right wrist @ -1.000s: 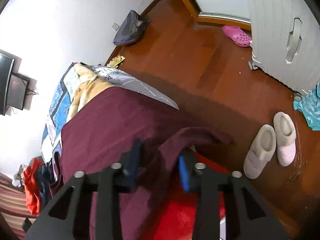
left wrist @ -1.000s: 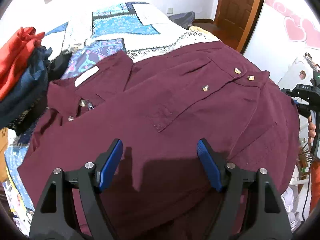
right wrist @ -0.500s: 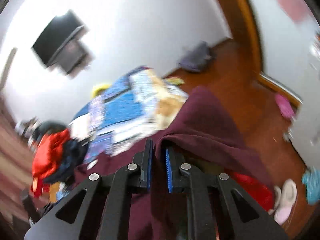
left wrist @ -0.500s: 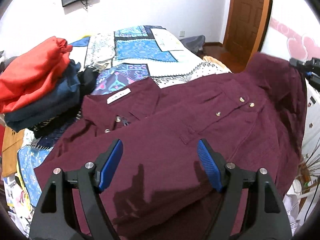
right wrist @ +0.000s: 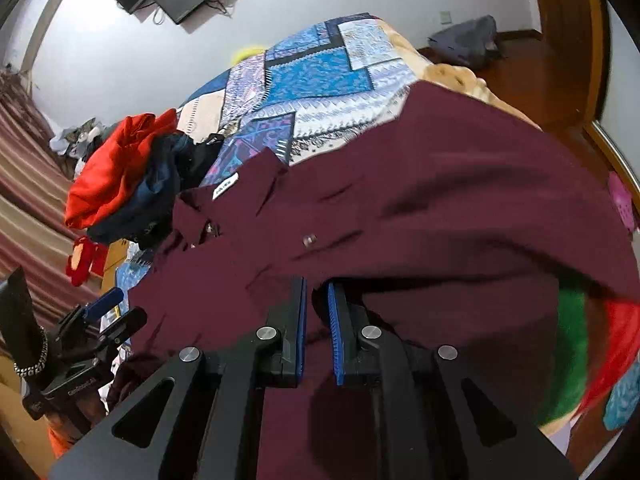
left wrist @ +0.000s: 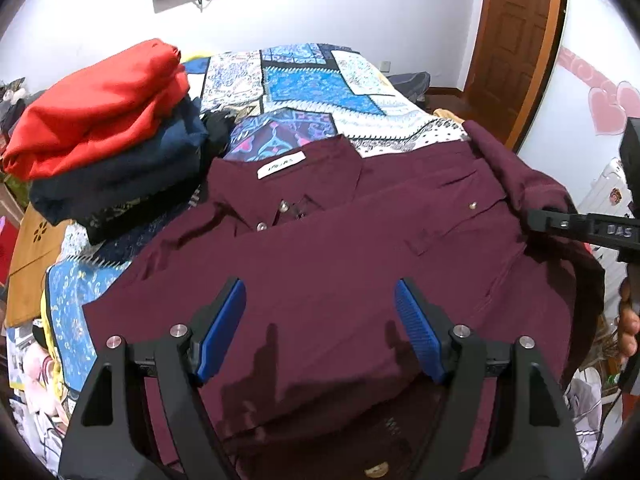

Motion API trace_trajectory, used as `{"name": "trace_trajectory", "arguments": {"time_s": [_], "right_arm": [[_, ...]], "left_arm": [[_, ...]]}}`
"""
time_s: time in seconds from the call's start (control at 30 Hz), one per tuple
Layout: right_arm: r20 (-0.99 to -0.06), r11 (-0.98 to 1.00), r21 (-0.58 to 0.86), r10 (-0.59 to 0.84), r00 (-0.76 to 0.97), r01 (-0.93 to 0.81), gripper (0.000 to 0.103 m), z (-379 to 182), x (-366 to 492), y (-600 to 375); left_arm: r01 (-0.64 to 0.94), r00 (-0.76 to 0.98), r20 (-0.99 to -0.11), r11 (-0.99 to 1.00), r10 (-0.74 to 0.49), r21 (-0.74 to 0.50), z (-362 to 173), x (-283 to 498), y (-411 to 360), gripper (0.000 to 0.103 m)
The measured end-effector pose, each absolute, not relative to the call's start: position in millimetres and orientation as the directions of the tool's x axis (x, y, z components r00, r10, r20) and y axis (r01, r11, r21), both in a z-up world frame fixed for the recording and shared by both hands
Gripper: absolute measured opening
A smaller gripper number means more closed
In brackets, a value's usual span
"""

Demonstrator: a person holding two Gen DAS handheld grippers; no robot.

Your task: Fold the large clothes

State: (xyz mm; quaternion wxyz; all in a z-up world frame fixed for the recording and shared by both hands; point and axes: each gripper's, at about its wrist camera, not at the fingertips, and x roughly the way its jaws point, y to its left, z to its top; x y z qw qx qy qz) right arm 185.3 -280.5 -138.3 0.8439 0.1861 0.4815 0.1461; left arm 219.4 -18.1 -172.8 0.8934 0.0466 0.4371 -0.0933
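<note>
A maroon shirt lies spread front-up on the bed, collar toward the far wall. Its white neck label carries small print too blurred to read. The left tongs hover over the lower front, blue pads wide apart. The right tongs are clamped on a fold of the shirt; their black arm reads "DAS". Folded clothes sit beside the collar.

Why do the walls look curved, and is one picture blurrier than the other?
Both views bend straight lines: fisheye lenses, dark rounded corners. Left wrist view is sharp, the left gripper casting finger shadows on the maroon shirt. Right wrist view is softer, the shirt's right side smeared.
</note>
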Motion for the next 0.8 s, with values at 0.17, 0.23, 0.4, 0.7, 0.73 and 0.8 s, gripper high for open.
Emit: {"name": "trace_trajectory", "arguments": {"time_s": [0.17, 0.23, 0.4, 0.7, 0.73, 0.8], "right_arm": [[-0.741, 0.861, 0.508, 0.439, 0.508, -0.002, 0.037, -121.6, 171.5, -304.4], [-0.726, 0.857, 0.514, 0.416, 0.548, 0.031, 0.056, -112.8, 163.6, -320.2], [-0.700, 0.823, 0.544, 0.338, 0.629, 0.163, 0.064, -112.7, 155.4, -348.1], [-0.713, 0.601, 0.658, 0.300, 0.634, 0.455, 0.064, -179.9, 149.7, -426.2], [-0.708, 0.564, 0.672, 0.299, 0.640, 0.479, 0.064, -189.2, 151.1, -432.6], [-0.695, 0.520, 0.692, 0.292, 0.657, 0.501, 0.064, -197.5, 154.6, -443.2]], "left_arm": [[0.197, 0.595, -0.792, 0.980, -0.133, -0.016, -175.6, 219.5, -16.3, 0.076], [0.196, 0.601, -0.788, 0.980, -0.137, -0.021, -174.1, 219.4, -17.4, 0.076], [0.191, 0.608, -0.781, 0.981, -0.141, -0.028, -170.4, 223.7, -18.8, 0.076], [0.175, 0.606, -0.786, 0.984, -0.125, -0.022, -169.9, 227.9, -19.3, 0.076], [0.174, 0.604, -0.787, 0.985, -0.123, -0.020, -170.4, 228.4, -19.0, 0.076], [0.168, 0.602, -0.790, 0.986, -0.116, -0.016, -171.6, 229.5, -18.1, 0.076]]}}
